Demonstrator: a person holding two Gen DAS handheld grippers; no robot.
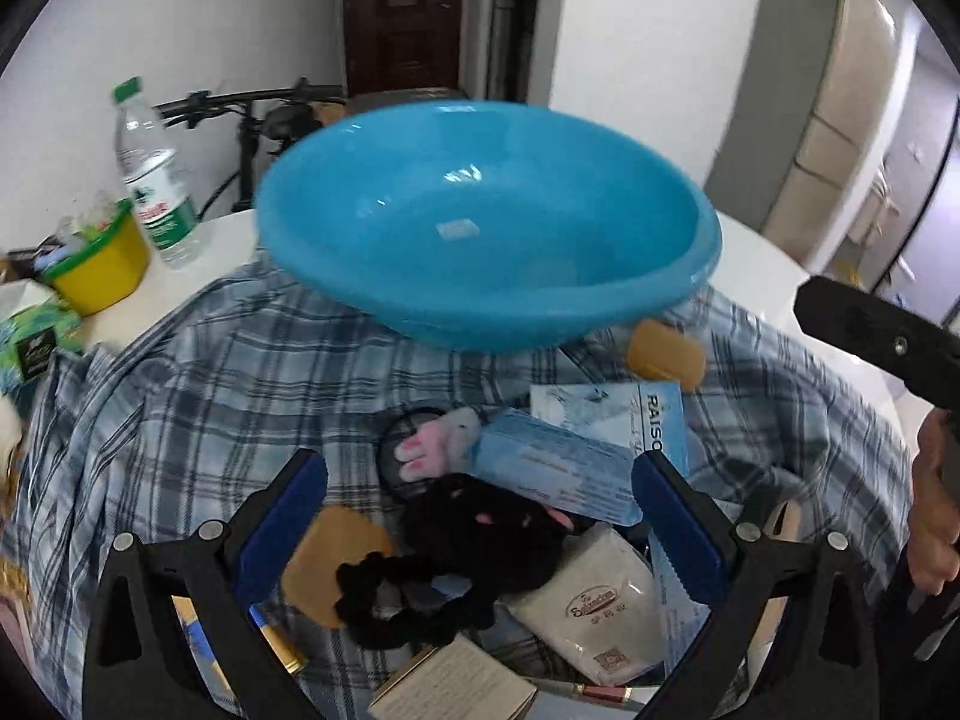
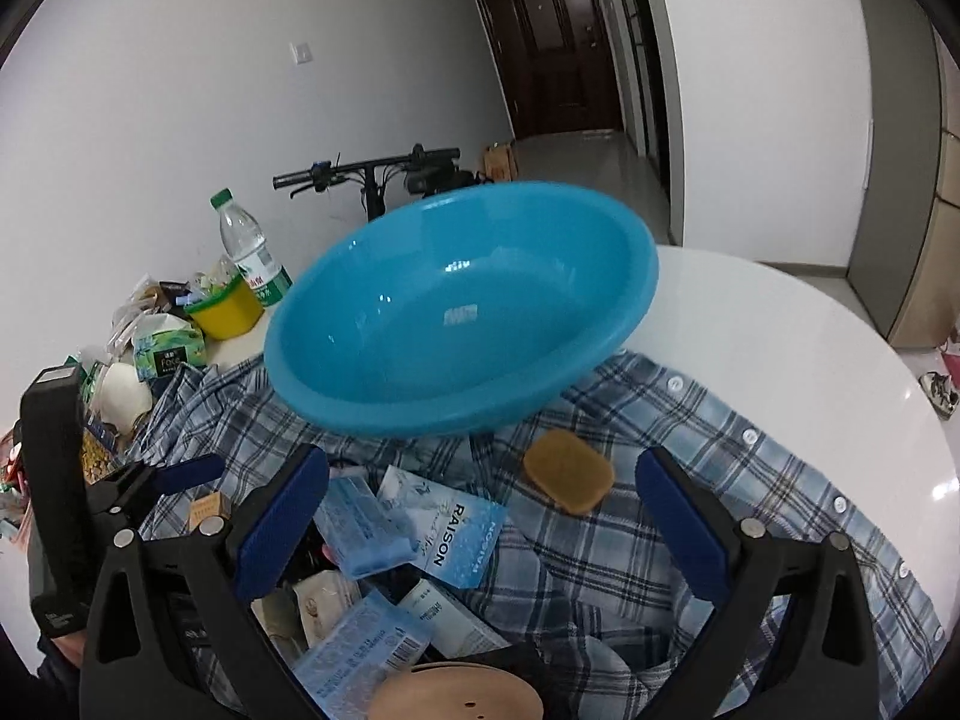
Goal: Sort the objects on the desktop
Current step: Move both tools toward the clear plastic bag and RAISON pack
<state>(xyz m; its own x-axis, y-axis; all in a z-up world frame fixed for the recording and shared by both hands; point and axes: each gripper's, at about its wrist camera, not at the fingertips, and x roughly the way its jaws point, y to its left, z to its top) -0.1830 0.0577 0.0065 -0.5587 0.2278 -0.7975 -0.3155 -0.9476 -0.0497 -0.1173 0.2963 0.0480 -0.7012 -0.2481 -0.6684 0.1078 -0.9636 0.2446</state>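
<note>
- A dark brown door (image 2: 558, 36) at the hallway's end
- A bicycle handlebar (image 2: 366, 171) against the white wall (grips black)
- A wall switch (image 2: 300, 52)
- A grey-and-beige cabinet (image 1: 840, 102) at right

White round table (image 2: 780, 324) carries a plaid shirt (image 2: 690, 510) spread over most of it, with a water bottle (image 2: 249, 258), yellow tub (image 2: 225, 312), tissue pack (image 2: 165, 351) and snack clutter at its far-left edge.

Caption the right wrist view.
Open right gripper over clutter on a plaid shirt, blue basin beyond.
</note>
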